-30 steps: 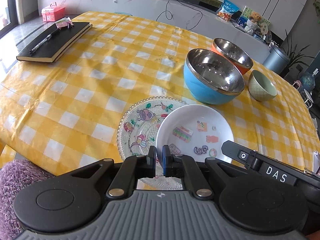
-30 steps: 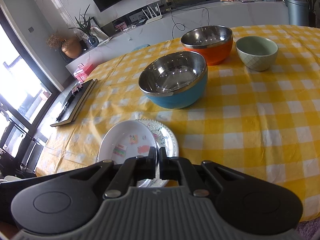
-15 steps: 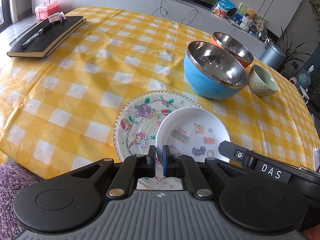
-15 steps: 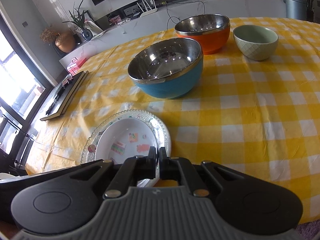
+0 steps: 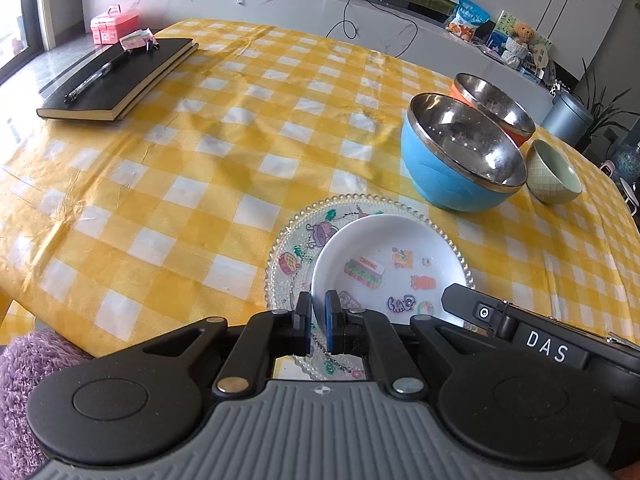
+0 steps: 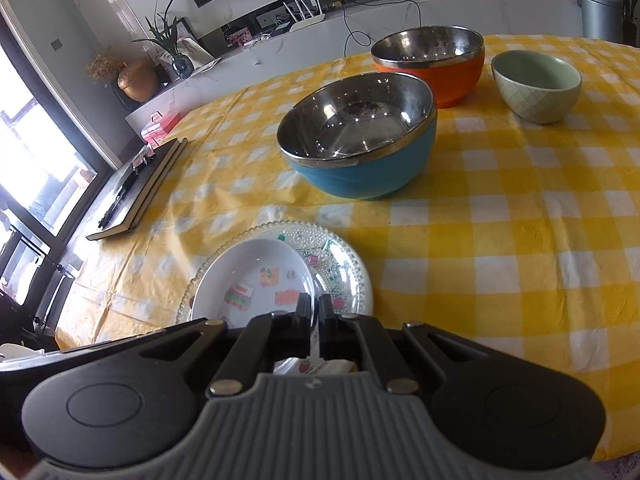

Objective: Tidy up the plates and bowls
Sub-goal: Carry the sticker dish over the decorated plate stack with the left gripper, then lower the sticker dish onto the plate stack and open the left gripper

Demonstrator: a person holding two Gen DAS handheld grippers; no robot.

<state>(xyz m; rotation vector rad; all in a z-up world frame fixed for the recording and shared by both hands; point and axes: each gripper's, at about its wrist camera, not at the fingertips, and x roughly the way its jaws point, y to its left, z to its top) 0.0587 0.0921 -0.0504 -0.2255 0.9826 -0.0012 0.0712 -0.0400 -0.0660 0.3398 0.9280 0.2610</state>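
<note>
A white plate with stickers (image 5: 384, 240) (image 6: 248, 264) lies over the right part of a clear beaded glass plate (image 5: 296, 248) (image 6: 344, 264); whether they touch is unclear. My left gripper (image 5: 318, 314) is shut on the white plate's near rim. My right gripper (image 6: 315, 308) is shut on its opposite rim, and one of its fingers (image 5: 460, 300) shows in the left wrist view. Behind stand a blue steel-lined bowl (image 5: 452, 184) (image 6: 360, 176), an orange steel-lined bowl (image 5: 458, 88) (image 6: 452, 80) and a small green bowl (image 5: 552, 176) (image 6: 536, 88).
The table wears a yellow checked cloth (image 5: 200, 184). A black notebook with a pen (image 5: 120, 80) (image 6: 140, 188) lies at its far left corner, a pink box (image 5: 114, 28) behind it on a ledge. Something purple and fluffy (image 5: 24, 380) sits below the near edge.
The white plate, held by both grippers, has sunk and shifted further over the glass plate. The right gripper has moved down and forward with it.
</note>
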